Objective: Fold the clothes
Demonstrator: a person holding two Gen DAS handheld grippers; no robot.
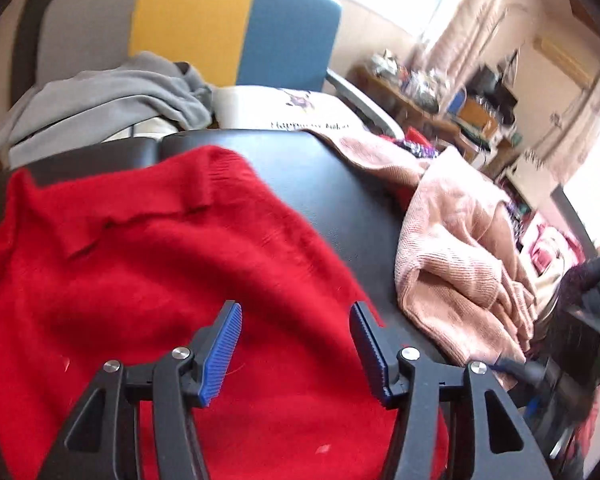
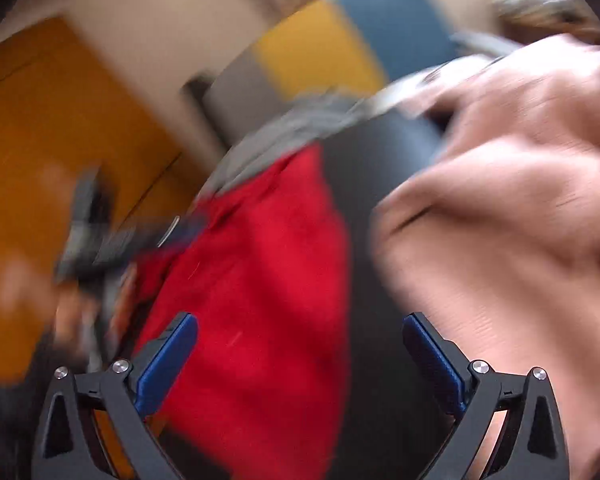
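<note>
Red sweater [image 1: 148, 264] — beneath left gripper [image 1: 296, 344]

The red sweater [image 1: 148, 264] is a fuzzy, matt knit with ribbed edging, and the pink sweater [image 1: 456, 264] a coarser ribbed knit. Under them the table [image 1: 328, 184] is smooth, dark and faintly glossy. The left gripper [image 1: 296, 350] is matt black plastic with ridged blue pads [image 1: 224, 354] and shiny metal bolts.

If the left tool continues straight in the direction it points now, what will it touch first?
Most likely the red sweater: the open left tool points down at it, nothing between the fingers. Depth is unclear in this fisheye view.
</note>
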